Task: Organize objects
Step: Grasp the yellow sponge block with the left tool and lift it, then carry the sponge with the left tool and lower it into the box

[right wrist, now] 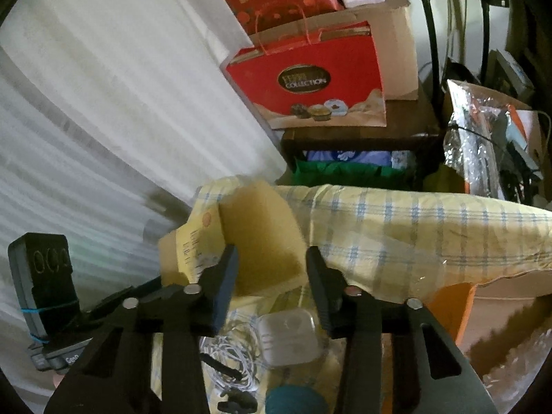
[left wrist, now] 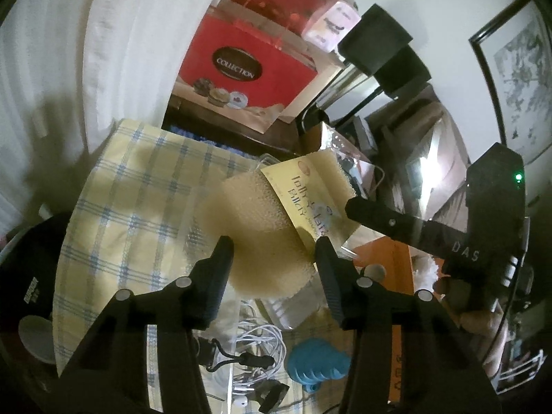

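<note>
Two grippers over clutter. Left gripper (left wrist: 274, 252) jaws wide, sponge (left wrist: 262, 227) between tips, contact unclear. Right gripper (right wrist: 272, 264) jaws wide, nothing clamped. Near: white cable (right wrist: 238, 352), blue funnel (left wrist: 317, 362). Farther: checked cloth (left wrist: 138, 207), red bag (right wrist: 310, 79).

A yellow checked cloth (left wrist: 138, 186) covers the surface. On it lie tangled white cables (left wrist: 257, 345), a small white case (right wrist: 288, 339), a blue ridged object (left wrist: 319, 362) and black clips (left wrist: 241, 362).
</note>
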### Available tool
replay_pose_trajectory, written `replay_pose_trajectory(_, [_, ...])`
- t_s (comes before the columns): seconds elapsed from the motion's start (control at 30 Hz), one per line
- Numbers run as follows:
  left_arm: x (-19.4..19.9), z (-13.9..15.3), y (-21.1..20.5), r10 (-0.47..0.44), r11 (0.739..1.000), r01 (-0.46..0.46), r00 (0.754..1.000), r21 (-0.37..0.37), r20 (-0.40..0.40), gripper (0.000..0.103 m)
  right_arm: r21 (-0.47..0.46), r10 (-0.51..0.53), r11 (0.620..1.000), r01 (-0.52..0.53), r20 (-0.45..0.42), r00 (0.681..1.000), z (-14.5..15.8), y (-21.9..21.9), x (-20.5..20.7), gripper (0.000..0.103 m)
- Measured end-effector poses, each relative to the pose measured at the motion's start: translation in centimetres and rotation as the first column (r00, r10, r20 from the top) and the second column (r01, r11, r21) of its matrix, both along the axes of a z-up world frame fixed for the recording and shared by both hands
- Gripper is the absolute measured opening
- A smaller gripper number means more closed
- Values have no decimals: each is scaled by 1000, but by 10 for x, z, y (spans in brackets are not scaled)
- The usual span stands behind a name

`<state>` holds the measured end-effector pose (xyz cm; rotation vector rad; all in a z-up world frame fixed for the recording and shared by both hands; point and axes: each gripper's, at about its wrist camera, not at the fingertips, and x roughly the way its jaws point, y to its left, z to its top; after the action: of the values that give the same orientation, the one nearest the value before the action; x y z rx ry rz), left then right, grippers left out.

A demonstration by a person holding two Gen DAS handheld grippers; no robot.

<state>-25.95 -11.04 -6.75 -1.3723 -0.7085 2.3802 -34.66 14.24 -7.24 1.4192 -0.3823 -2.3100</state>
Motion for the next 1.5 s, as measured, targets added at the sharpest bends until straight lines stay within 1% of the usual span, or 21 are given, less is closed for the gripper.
replay_pose_trajectory(0.13, [5, 10, 1, -6, 1000, 5, 1000, -21, -29, 45, 2, 8, 1000, -8, -5, 1000, 0, -2, 2, 32])
replay_pose_trajectory(0.23, [14, 24, 3, -15, 1000, 14, 998, -25, -58, 45, -11, 8, 1000, -8, -22, 1000, 7, 0, 9, 31])
replay_pose_trajectory(0.33, [27, 39, 5, -25, 1000, 24, 996, -15, -81, 45, -17, 15, 1000, -16, -55, 998, 22, 1, 22, 31])
replay_pose_trajectory(0.5, [50, 61, 17, -56, 998, 55, 992, -12, -111, 46, -25, 13, 1000, -16, -102, 995, 48, 8, 56, 31])
replay_pose_trajectory(0.63, [70, 77, 33, -88, 996, 87, 987, -9, -132, 46, -14, 6, 1000, -8, -134, 991, 68, 19, 88, 31])
replay_pose_trajectory(0.87, [100, 102, 76, -166, 986, 164, 972, -25, -167, 46, -10, -32, 999, 31, -161, 986, 93, 49, 138, 31])
replay_pose_trajectory(0.97, [110, 108, 100, -207, 978, 204, 963, -32, -175, 46, 0, -58, 998, 59, -173, 983, 100, 67, 162, 31])
replay_pose_trajectory(1.13, [120, 107, 139, -270, 963, 269, 947, -34, -172, 46, 22, -106, 994, 112, -177, 979, 104, 100, 194, 31])
replay_pose_trajectory(1.5, [131, 90, 215, -385, 922, 386, 913, -20, -136, 46, 50, -241, 967, 252, -160, 957, 96, 173, 246, 31])
